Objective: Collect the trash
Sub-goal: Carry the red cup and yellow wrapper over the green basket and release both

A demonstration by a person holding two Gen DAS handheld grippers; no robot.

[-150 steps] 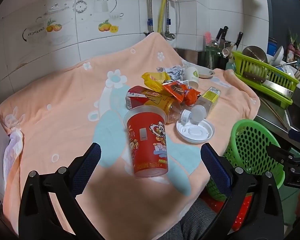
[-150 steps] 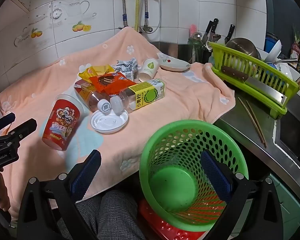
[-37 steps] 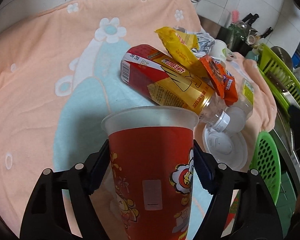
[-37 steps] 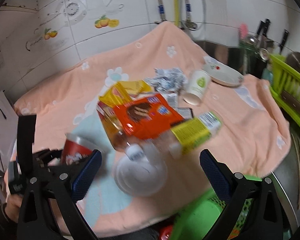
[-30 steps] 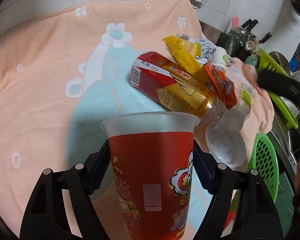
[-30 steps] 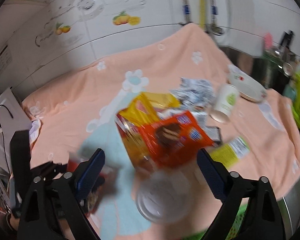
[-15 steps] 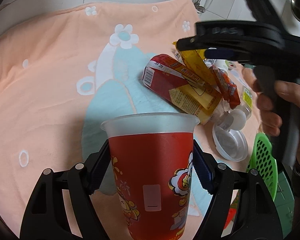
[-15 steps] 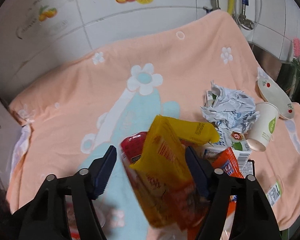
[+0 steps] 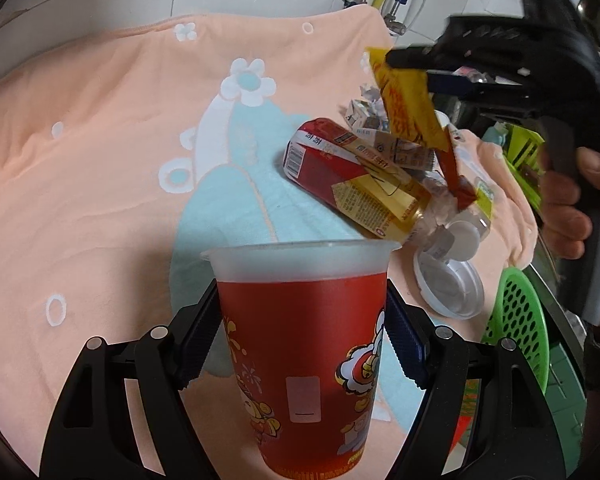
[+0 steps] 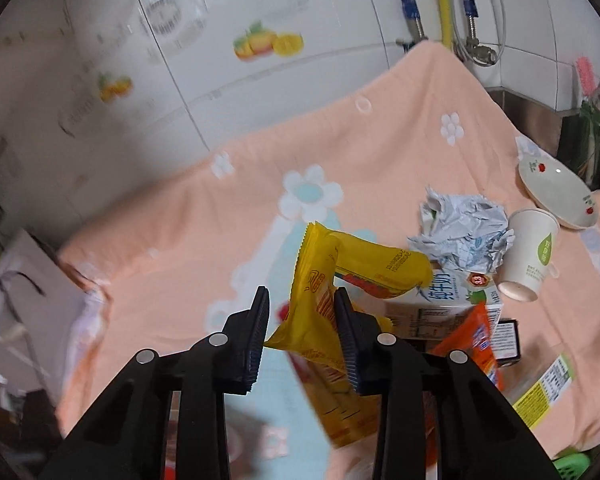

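My left gripper [image 9: 302,316] is shut on a red plastic cup [image 9: 300,344] with a cartoon print, held upright above the peach towel [image 9: 100,160]. My right gripper [image 10: 302,316] is shut on a yellow snack wrapper [image 10: 320,300], lifted off the trash pile; it also shows in the left wrist view [image 9: 408,104]. Left on the towel are a red-and-gold bottle [image 9: 352,184], a milk carton [image 10: 452,292], an orange wrapper [image 10: 472,336], crumpled paper [image 10: 464,236], a white paper cup [image 10: 530,256] and a white lid [image 9: 452,288].
A green mesh basket [image 9: 520,336] stands below the towel's right edge. A white saucer [image 10: 556,192] lies at the far right of the towel. A green dish rack [image 9: 526,156] is beyond it. Tiled wall and pipes [image 10: 444,4] stand behind.
My right gripper has closed on the yellow wrapper and lifted it off the pile. My left gripper still holds the red cup and has drifted slightly back and left.
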